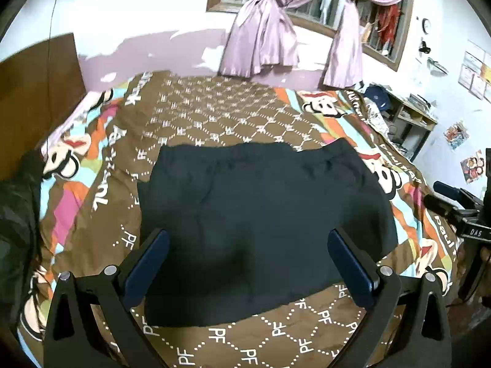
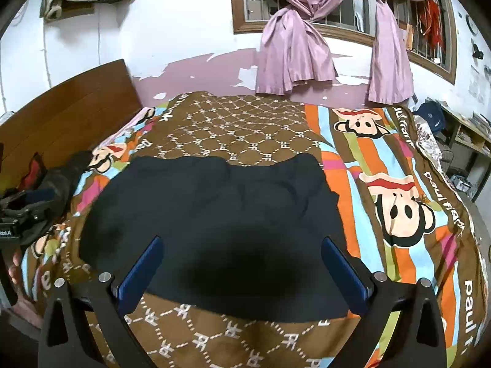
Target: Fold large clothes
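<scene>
A dark navy garment (image 1: 260,214) lies flat in a folded, roughly rectangular shape on the patterned bedspread (image 1: 214,113); it also shows in the right wrist view (image 2: 214,214). My left gripper (image 1: 248,239) is open and empty, hovering above the garment's near half. My right gripper (image 2: 242,245) is open and empty, above the garment's near edge. The right gripper shows at the right edge of the left wrist view (image 1: 454,208), and the left gripper at the left edge of the right wrist view (image 2: 24,211).
The bed has a wooden headboard (image 2: 61,113) on the left, with dark clothes (image 2: 61,178) piled near it. Pink curtains (image 2: 294,55) hang at the barred window behind. A shelf (image 1: 411,119) with clutter stands at the right of the bed.
</scene>
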`<state>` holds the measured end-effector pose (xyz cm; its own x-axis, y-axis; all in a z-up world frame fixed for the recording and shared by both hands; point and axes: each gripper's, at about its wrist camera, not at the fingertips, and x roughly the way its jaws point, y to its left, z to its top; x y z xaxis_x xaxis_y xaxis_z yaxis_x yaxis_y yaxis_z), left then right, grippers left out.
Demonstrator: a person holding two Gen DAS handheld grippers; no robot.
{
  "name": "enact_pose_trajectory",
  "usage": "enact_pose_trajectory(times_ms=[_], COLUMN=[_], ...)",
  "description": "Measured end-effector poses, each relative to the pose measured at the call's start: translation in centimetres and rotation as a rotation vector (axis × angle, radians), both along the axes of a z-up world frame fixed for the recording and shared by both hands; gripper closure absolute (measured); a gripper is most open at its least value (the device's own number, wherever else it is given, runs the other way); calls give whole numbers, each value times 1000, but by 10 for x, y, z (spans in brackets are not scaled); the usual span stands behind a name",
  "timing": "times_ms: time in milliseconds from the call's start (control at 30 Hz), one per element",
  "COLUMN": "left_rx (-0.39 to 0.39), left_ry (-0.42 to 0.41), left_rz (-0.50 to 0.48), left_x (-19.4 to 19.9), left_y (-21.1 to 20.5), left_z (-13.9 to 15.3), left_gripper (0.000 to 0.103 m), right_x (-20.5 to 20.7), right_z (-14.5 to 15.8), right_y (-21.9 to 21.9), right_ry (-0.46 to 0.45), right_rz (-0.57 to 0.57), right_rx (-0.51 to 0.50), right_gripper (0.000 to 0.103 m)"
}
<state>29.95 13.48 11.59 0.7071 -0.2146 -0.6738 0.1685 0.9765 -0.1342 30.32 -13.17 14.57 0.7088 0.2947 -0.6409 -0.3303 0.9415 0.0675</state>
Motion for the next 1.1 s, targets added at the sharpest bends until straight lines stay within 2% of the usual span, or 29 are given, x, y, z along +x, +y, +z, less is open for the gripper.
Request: enact_pose_trajectory(times_ms=[167,367,600,733,833,933,1000,1100], left_rx=[23,46,96,108,159,209,209,194], left_ry=[-39,-135,-231,-233,-234,-290,-319,-302], left_rz=[-10,47,42,51,66,119,130,128], left_x=[-29,-70,-118,-138,-149,-167,-183,-194], left_y=[-12,-13,-16,-21,-26,-30,-29,-25], left_z=[18,41,48,43,35,21,9,-9], left_gripper=[2,2,2,2,2,2,2,2], right_x=[-33,-74,-110,-129,-146,-158,-164,-173], right_z=[11,16,17,15,6,-11,-21,-32], right_y=[9,16,6,3,2,2,2,1], right_ry=[-20,-78,-114,-137,-137,-101,-76,-61], right_rz=[15,25,-7,-32,-30,-31,-31,-30], right_rx=[40,46,91,100,104,100,101,126], right_gripper=[0,0,0,0,0,0,0,0])
